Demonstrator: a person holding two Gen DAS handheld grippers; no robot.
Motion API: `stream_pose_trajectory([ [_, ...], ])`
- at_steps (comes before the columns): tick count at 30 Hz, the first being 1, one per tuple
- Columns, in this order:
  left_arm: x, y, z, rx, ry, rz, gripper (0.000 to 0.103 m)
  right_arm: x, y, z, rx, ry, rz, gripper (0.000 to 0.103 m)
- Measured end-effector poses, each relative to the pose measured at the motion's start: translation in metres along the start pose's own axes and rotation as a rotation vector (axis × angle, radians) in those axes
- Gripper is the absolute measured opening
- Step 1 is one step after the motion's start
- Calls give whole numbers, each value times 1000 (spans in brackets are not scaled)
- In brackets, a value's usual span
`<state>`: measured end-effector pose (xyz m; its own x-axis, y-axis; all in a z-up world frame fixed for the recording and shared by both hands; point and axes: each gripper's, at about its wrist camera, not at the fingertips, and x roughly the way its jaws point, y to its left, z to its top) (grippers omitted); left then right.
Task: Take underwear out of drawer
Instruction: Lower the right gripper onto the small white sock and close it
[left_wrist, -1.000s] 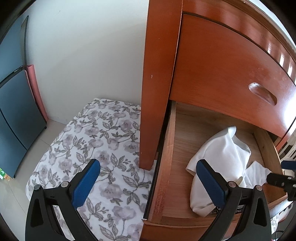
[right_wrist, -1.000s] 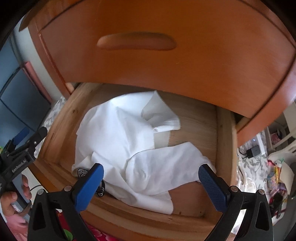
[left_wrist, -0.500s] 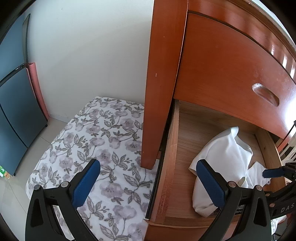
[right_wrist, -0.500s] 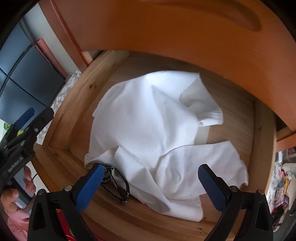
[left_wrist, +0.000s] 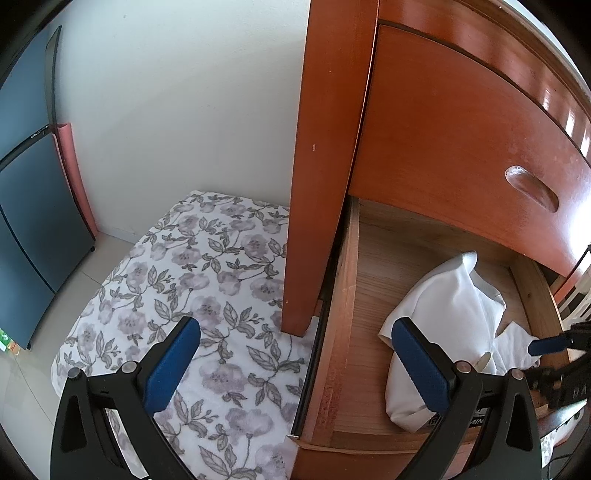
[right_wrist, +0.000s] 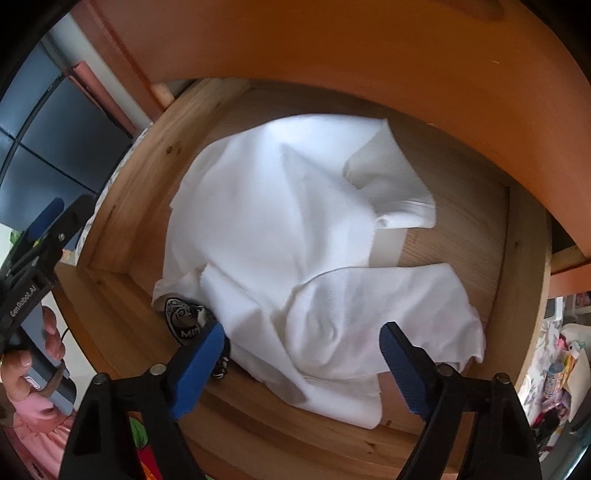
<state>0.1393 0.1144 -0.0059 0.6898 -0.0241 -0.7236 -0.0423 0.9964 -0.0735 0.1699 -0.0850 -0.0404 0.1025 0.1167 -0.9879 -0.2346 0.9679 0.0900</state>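
The reddish-brown wooden dresser (left_wrist: 461, 122) stands beside a floral-patterned grey and white bedspread (left_wrist: 192, 306). Its pulled-out pale wood drawer (right_wrist: 122, 236) holds a crumpled white cloth (right_wrist: 295, 240) spread over most of the floor. At the cloth's near-left edge, partly under it, lies the black and white patterned underwear with lettering (right_wrist: 183, 321), close to the front wall.

The right gripper (right_wrist: 301, 354) points down into the drawer; its jaws are closing, with a fold of white cloth between the blue pads, which do not press on it. The underwear lies just beside the left pad (right_wrist: 199, 360), partly hidden behind it.

The left gripper (left_wrist: 295, 354) hangs over the drawer's left wall, jaws wide apart, holding nothing.
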Motion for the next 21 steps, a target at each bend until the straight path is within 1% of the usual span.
stream_pose_trajectory([
  [3,0,0,0,0,0,0,103,-3,-21,3,46,-11,-12,73],
  [4,0,0,0,1,0,-1,103,-1,-26,3,59,-5,-19,72],
  [6,0,0,0,1,0,0,103,8,-35,3,74,31,-38,66],
  [8,0,0,0,-2,0,0,103,17,-38,2,73,67,-43,64],
  [11,1,-1,-1,-1,3,3,103,25,-43,-1,66,99,-39,64],
  [14,1,-1,-2,6,6,4,103,27,-48,0,76,110,-35,63],
  [20,0,-2,-1,12,5,7,103,28,-50,4,54,134,-73,63],
  [21,0,-2,-1,11,5,6,103,30,-46,5,52,137,-80,61],
])
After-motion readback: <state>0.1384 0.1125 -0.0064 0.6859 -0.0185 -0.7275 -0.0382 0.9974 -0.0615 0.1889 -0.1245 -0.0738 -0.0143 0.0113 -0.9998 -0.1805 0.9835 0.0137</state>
